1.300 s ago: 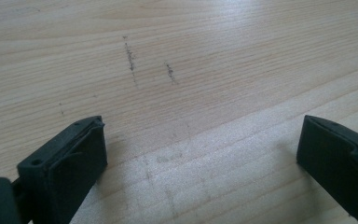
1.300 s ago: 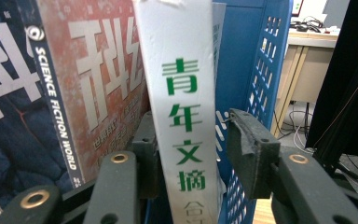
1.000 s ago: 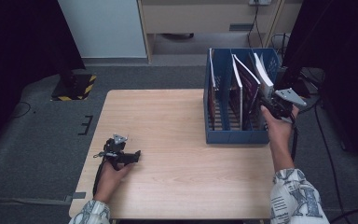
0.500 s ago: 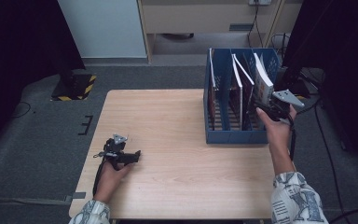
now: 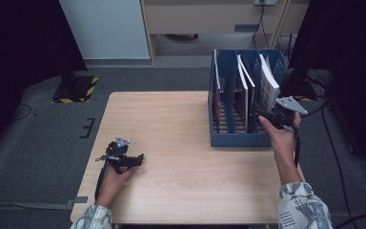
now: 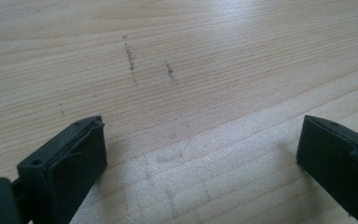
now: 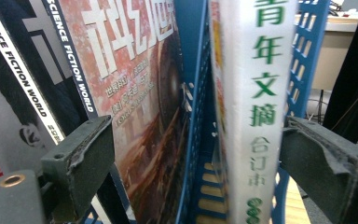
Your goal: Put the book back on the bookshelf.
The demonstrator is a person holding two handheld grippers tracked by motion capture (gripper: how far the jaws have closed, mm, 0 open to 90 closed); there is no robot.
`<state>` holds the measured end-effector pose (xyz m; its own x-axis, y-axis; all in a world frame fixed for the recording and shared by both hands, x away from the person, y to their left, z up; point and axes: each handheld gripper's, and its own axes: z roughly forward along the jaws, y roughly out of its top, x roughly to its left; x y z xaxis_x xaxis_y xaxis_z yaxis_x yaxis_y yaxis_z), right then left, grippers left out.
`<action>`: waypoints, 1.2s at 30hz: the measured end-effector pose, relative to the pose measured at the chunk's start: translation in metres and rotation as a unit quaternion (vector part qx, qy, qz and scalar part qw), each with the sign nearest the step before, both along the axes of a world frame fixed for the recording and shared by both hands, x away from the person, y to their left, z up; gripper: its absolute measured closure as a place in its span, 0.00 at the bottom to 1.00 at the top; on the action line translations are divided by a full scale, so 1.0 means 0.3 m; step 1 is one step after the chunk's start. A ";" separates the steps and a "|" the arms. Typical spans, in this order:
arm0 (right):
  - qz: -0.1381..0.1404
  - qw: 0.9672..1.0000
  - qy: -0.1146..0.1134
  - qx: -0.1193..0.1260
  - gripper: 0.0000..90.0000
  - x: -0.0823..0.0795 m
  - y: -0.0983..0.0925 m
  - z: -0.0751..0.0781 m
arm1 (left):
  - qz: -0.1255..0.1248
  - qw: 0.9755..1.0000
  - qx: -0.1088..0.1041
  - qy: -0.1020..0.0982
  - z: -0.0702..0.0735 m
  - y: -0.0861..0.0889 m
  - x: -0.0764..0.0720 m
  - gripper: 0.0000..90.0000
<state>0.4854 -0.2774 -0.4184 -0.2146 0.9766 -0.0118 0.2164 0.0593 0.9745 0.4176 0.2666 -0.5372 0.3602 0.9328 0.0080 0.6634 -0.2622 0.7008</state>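
At the table's (image 5: pixel 171 119) far right corner, the right gripper (image 5: pixel 267 116), jaws just spreading off the white book (image 5: pixel 268 86), is releasing it into the blue rack (image 5: pixel 238 139); next calls for withdrawing clear. The left gripper (image 5: pixel 136 160) is resting spread, empty.

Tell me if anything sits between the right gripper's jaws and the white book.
Nothing visible does. The right gripper has just opened, its jaws standing apart on either side of the white book in the blue file rack, pads off its spine.

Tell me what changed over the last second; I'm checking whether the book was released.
The right gripper has just been opening its jaws; the white book stands between them in the blue file rack, no longer pinched. The hand barely shifted. The left gripper stayed open, resting on the table.
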 end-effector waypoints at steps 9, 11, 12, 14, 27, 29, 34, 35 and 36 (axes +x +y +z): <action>-0.007 1.000 -0.002 -0.003 0.13 -0.041 -0.022 -0.004 | 0.000 1.000 0.000 0.000 0.000 0.000 0.000 0.01; -0.006 1.000 -0.004 -0.003 0.14 -0.055 -0.025 -0.005 | 0.000 1.000 0.000 0.000 0.000 0.000 0.000 0.01; -0.003 1.000 -0.002 -0.004 0.14 -0.066 -0.026 -0.006 | 0.000 1.000 0.000 0.000 0.000 0.000 0.000 0.01; -0.003 1.000 -0.003 -0.004 0.14 -0.069 -0.026 -0.008 | 0.000 1.000 0.000 0.000 0.000 0.000 0.000 0.01; 0.022 1.000 0.005 -0.001 0.10 -0.117 0.001 0.006 | 0.000 1.000 0.000 0.000 0.000 0.000 0.000 0.01; 0.026 1.000 0.007 -0.001 0.09 -0.122 0.007 0.011 | 0.000 1.000 0.000 0.000 0.000 0.000 0.000 0.01; 0.035 0.999 0.013 -0.002 0.07 -0.125 0.018 0.015 | 0.000 1.000 0.000 0.000 0.000 0.000 0.000 0.01; 0.034 0.999 0.013 0.000 0.07 -0.125 0.021 0.016 | -0.001 1.000 0.000 0.000 0.000 0.000 0.000 0.01; 0.036 0.999 0.013 0.001 0.07 -0.127 0.024 0.017 | -0.001 1.000 0.000 0.001 0.000 0.000 0.001 0.00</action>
